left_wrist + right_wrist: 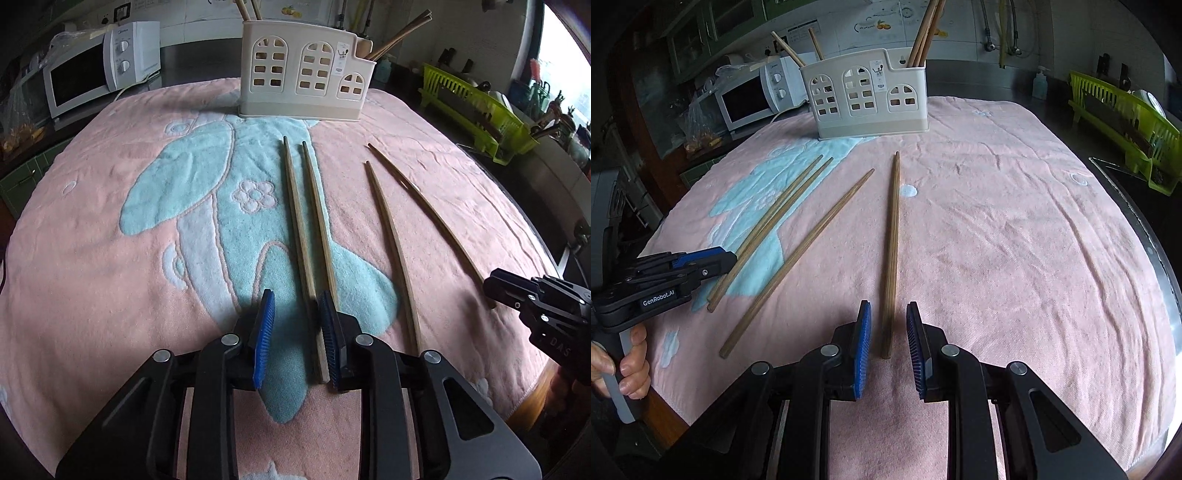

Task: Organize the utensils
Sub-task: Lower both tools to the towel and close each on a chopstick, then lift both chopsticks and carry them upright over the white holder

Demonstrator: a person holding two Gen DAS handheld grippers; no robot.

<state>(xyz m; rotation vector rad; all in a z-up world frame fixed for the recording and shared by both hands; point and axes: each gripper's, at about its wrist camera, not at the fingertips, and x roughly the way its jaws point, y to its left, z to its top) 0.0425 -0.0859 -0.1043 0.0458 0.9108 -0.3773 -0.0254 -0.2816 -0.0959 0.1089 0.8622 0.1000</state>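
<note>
On towel (997, 221) | chopsticks (299, 229) — tips toward holder (303, 70) | both tongs (295, 332) ajar — gripping nothing

You're in a home kitchen.
Microwave (92, 66) at ten o'clock, green dish rack (476, 110) at two, chopstick holder (306, 70) at twelve.

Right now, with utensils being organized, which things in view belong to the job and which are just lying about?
Part of the job:
- four loose chopsticks on the towel
- cream utensil holder, some chopsticks already in it
- left gripper and right gripper, each with a chopstick between its jaws

Just lying about:
- white microwave
- green dish rack
- soap bottle
</note>
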